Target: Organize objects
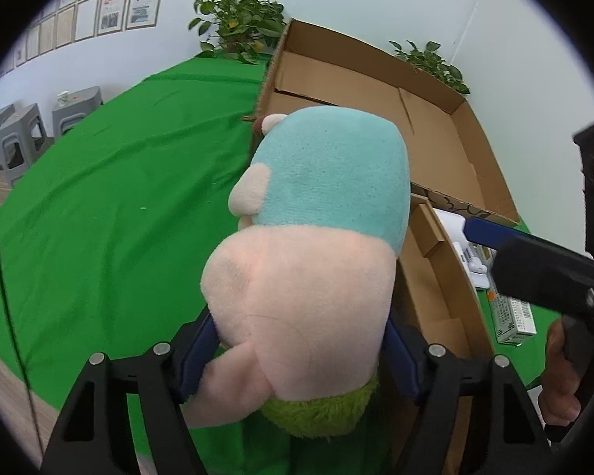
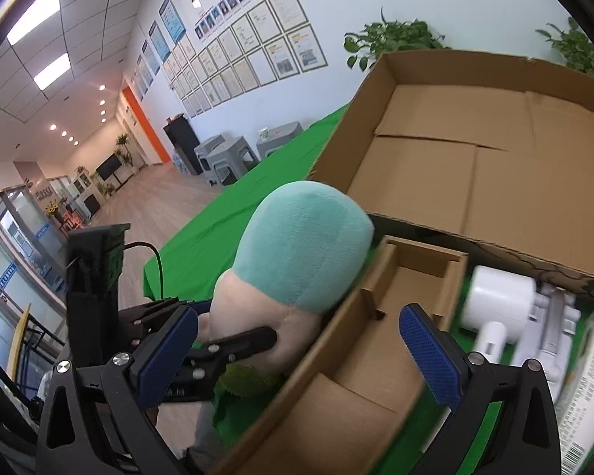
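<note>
My left gripper point(image 1: 297, 352) is shut on a plush toy point(image 1: 313, 237) with a teal top, pink body and green base. It holds the toy above the green cloth, beside the left wall of a small cardboard box point(image 1: 435, 277). In the right wrist view the toy point(image 2: 297, 253) hangs left of the small box point(image 2: 376, 340), with the left gripper's fingers point(image 2: 237, 344) clamped on its pink part. My right gripper point(image 2: 297, 352) is open and empty, its blue pads on either side of the small box's near corner.
A large open cardboard box point(image 2: 475, 150) stands behind the small one on the green table point(image 1: 99, 198). A white plastic device point(image 2: 503, 301) and a printed carton point(image 2: 586, 388) lie right of the small box. Potted plants point(image 1: 241, 19) stand at the far edge. Grey stools point(image 1: 16, 134) stand off the table at left.
</note>
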Motion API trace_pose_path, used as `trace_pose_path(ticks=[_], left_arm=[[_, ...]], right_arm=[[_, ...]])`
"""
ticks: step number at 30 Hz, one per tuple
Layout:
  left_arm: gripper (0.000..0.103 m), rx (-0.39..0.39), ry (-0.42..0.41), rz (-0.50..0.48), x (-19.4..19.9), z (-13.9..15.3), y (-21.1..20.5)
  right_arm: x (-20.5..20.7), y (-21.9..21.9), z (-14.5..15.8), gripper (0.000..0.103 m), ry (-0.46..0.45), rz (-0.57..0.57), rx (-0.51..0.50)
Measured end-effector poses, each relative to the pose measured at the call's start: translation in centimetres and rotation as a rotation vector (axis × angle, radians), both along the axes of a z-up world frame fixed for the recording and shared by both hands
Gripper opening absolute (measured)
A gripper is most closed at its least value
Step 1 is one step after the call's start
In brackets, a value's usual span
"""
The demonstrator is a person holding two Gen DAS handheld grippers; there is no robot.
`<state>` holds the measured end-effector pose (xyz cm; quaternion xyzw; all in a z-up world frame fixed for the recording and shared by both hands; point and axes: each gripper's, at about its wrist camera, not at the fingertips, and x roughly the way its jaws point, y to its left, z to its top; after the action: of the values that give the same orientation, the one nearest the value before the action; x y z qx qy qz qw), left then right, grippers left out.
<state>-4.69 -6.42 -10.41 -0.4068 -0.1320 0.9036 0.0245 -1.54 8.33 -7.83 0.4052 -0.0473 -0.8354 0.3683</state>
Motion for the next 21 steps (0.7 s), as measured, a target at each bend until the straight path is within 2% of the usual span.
trace_pose_path(ticks=[8,10,14,18,21], left_arm=[[0.074,-0.018,-0.032,0.082,3.4,-0.1,-2.3],[0.074,-0.031,-0.031,0.108,3.8,-0.2,-2.3],[0.073,-0.026,-0.028,0.128,3.9,-0.2,-2.6],[0.071,-0.064,-0.015,0.112,3.6,0.1,-1.9],[0.069,-0.079,-0.002,0.101,3.6,0.2,-1.6]], right_arm=[[-2.9,-7.2,-0.9,0.101,-0.136,0.135,-0.036],[-3.1,-9.1,-1.1,0.101,-0.141,0.171,-0.023],[-3.2,-11.8,-1.5,0.101,-0.132,0.161,0.058],[-3.1,-13.3,-2.0,0.101,-0.119,0.129,0.149],[-3.3,-13.2,-2.7,0.1,-0.148,0.097,0.145]])
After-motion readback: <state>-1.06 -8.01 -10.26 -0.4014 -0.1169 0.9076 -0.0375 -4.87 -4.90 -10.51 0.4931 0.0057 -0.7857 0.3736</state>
